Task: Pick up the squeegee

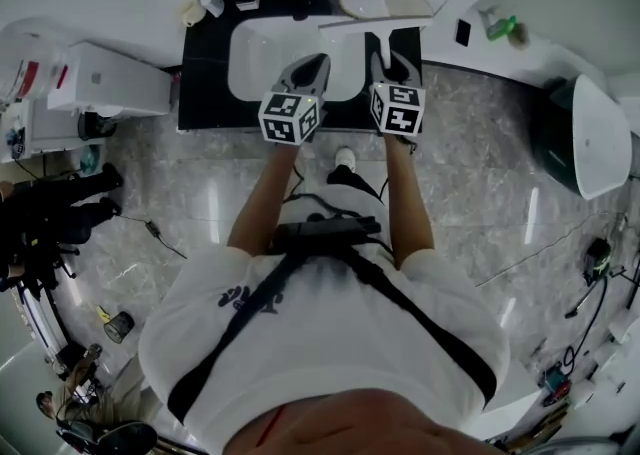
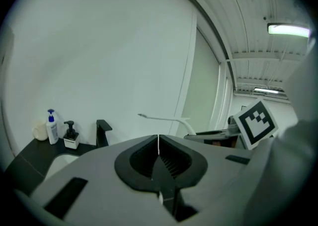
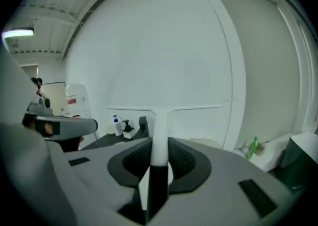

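White plastic squeegee stands upright in the right gripper. The two dark ribbed pads are clamped on either side of its handle, and its long thin blade stretches crosswise above them. It is in the air, touching nothing else. In the head view it sits in front of the person, above a black counter with a white sink set into it.

The left gripper is empty, its jaws pressed together with only a hairline seam between them. It is held just beside the right one, at about the same height. A blue-capped soap bottle, a dark pump dispenser and a black tap stand at the back of the counter, against a plain pale wall.

The pick-up looks all but finished, since the tool appears to hang clear of the counter. To do this step well, the grip should stay firm and centred on the handle, because the wide blade would make the tool twist if the pads slipped. The blade is best held level and away from the wall and the tap. The empty left gripper should stay to its own side, out of the blade's reach.
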Available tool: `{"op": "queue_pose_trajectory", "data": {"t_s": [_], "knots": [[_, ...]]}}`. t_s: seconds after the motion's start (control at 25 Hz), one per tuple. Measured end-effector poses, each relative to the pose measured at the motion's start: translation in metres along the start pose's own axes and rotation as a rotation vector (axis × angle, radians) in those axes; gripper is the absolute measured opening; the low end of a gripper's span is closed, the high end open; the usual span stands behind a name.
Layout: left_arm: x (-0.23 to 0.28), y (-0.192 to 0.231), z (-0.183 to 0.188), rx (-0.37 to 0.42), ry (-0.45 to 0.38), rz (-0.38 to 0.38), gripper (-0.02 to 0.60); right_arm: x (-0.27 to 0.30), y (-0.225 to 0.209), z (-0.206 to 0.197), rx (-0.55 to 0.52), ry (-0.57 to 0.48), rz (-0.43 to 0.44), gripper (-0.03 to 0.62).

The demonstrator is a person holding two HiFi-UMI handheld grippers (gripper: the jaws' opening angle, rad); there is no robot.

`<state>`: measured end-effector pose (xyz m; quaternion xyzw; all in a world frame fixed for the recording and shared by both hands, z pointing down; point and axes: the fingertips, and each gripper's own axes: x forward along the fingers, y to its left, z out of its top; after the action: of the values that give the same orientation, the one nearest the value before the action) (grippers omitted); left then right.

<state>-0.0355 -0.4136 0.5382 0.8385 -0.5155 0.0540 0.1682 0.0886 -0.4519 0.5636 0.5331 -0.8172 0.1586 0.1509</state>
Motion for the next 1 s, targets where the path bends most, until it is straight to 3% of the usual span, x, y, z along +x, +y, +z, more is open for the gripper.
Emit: {"op": "queue_pose_trajectory", "data": {"t_s": [0.24,0.4,0.64,1.0], "knots": [[-0.043,0.010,0.057,0.025,-0.131,0.023,0.015,-0.052,0.036,0.085,0.047,-0.272,0.043,0.095],[-0.064,0.009,0.090,0.078,-0.193,0.041,0.015,-0.086,0.050,0.120,0.028,-0.391,0.040,0.095],[-0.089,-0.009,0.121,0.118,-0.264,0.028,0.015,-0.121,0.060,0.139,0.013,-0.473,0.024,0.095],[-0.093,-0.017,0.126,0.133,-0.282,0.023,0.015,-0.129,0.061,0.140,0.004,-0.502,-0.016,0.095]]}}
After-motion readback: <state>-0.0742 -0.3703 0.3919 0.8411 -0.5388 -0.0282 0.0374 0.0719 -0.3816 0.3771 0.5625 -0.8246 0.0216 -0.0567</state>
